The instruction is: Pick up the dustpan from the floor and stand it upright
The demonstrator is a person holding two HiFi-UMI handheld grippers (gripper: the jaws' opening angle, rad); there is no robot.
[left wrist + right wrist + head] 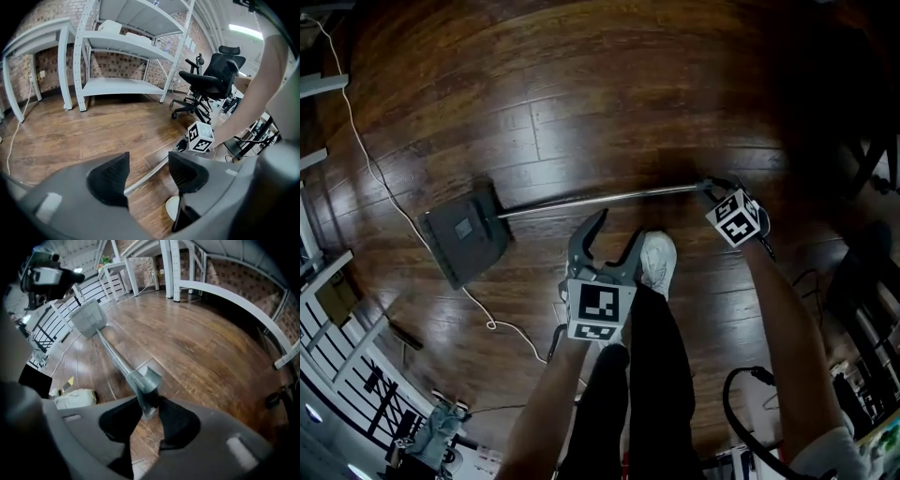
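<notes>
At the frame's left the dustpan (464,234) lies flat on the wooden floor (609,112). What may be a small square label on its pan is unreadable. Its metal handle (600,199) runs rightward. At centre, the left tool (614,234) has its jaws apart, gripping nothing. At right, the right tool (711,186) is clamped on the handle's end.

Long-handled dustpan (467,234) lying down on the wooden floor (609,84).
In the head view its dark grey, boxy pan sits at 9 o'clock. The thin metal handle (591,200) runs from it toward 3 o'clock, and the grey end cap (146,380) is pinched between the right gripper's (148,412) pads.
</notes>
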